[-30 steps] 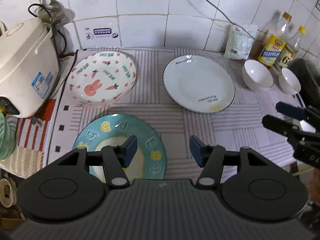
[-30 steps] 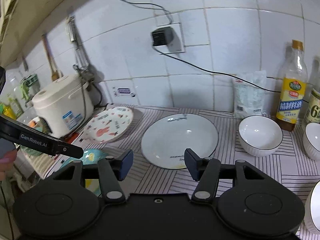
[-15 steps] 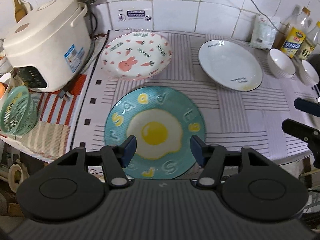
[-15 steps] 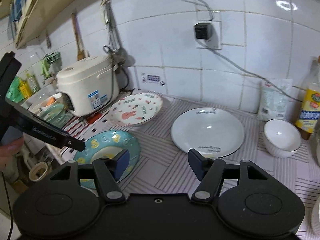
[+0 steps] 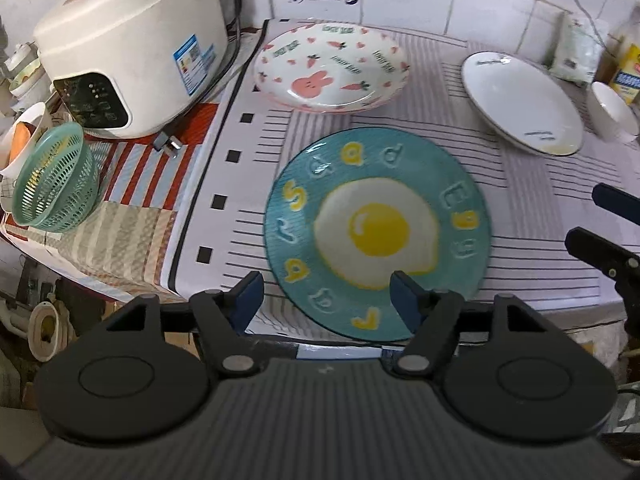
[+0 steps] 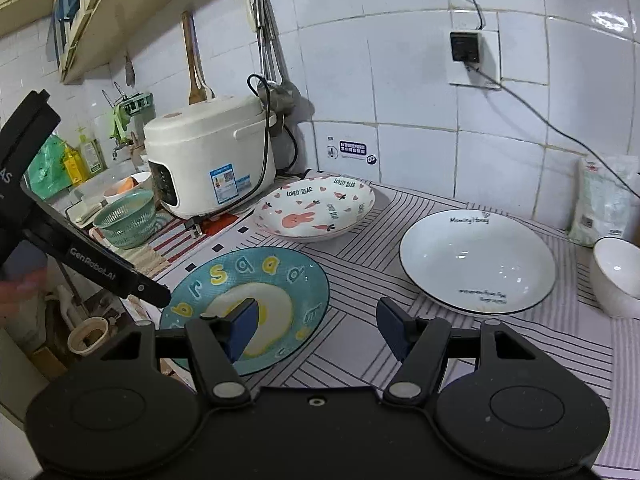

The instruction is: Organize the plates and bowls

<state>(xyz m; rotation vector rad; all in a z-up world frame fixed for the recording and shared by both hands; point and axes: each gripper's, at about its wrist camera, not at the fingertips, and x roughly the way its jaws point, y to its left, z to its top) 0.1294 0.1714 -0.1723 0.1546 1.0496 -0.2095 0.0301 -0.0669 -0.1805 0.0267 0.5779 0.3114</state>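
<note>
Approaching: left hand-held gripper hangs released over the teal egg plate, jaws just widened, nothing between them.
Right hand-held gripper: released too, empty.
Grip: take the rim at 6 o'clock, squarely.
Farther: bunny plate at 12, white plate at 2 on the desk.

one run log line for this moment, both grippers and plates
left gripper: open, empty, over teal egg plate near edge | right gripper: open, empty | bunny plate, white plate: untouched on mat
</note>
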